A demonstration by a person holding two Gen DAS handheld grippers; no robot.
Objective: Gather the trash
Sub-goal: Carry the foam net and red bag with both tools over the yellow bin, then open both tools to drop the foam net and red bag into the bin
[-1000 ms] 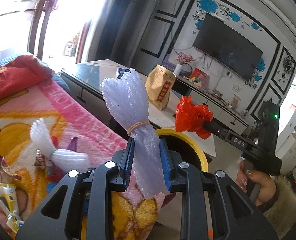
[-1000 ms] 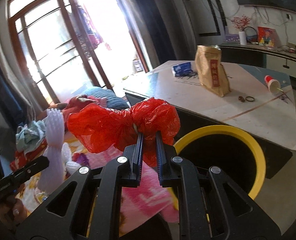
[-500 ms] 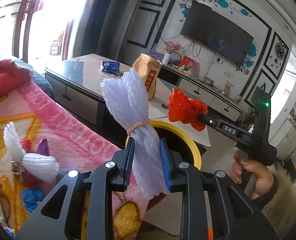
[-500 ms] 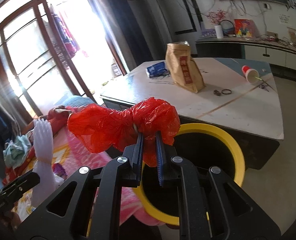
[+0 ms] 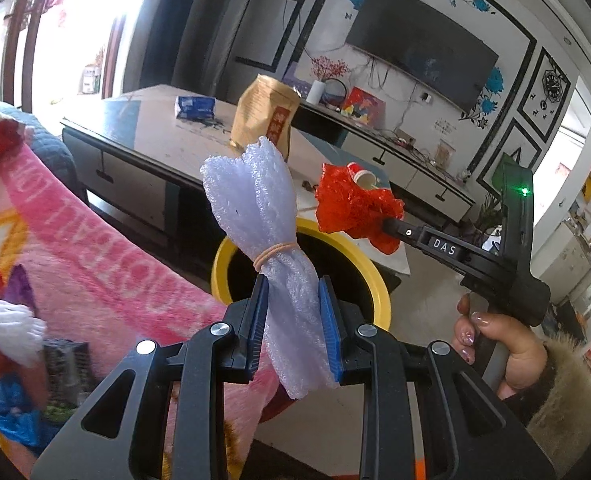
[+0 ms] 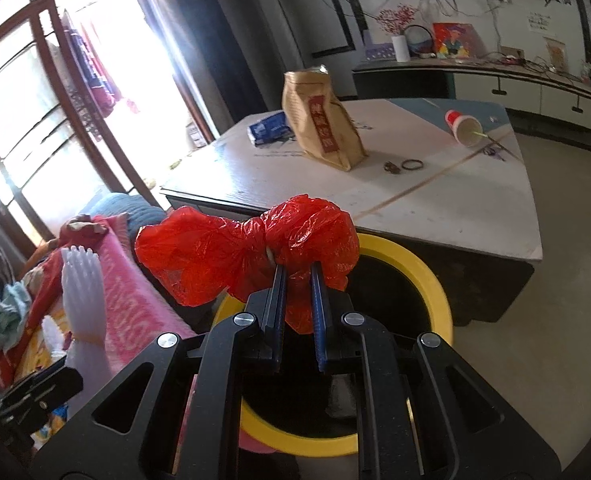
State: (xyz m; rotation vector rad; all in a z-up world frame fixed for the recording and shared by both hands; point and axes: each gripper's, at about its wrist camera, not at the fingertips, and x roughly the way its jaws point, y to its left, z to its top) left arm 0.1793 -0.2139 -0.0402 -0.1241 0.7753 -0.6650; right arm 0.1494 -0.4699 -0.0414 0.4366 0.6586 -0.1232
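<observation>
As both hands have come nearer the yellow bin [image 5: 300, 280], the left hand-held gripper [image 5: 293, 330] clenches white foam [image 5: 271, 236], the right hand-held gripper [image 6: 297, 306] a red bag [image 6: 247, 248] at twelve o'clock: release seems next.

Bin mouth [image 6: 427, 268] clear — table [image 6: 435, 200] crowds behind it.

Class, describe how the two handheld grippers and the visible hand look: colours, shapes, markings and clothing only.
Both the left gripper and the right gripper are black, with angular cut-out fingers, silver screws and ribbed blue pads. The right one's body carries white "DAS" lettering and a green light. The right hand has glossy decorated nails and a fur-trimmed cuff.
</observation>
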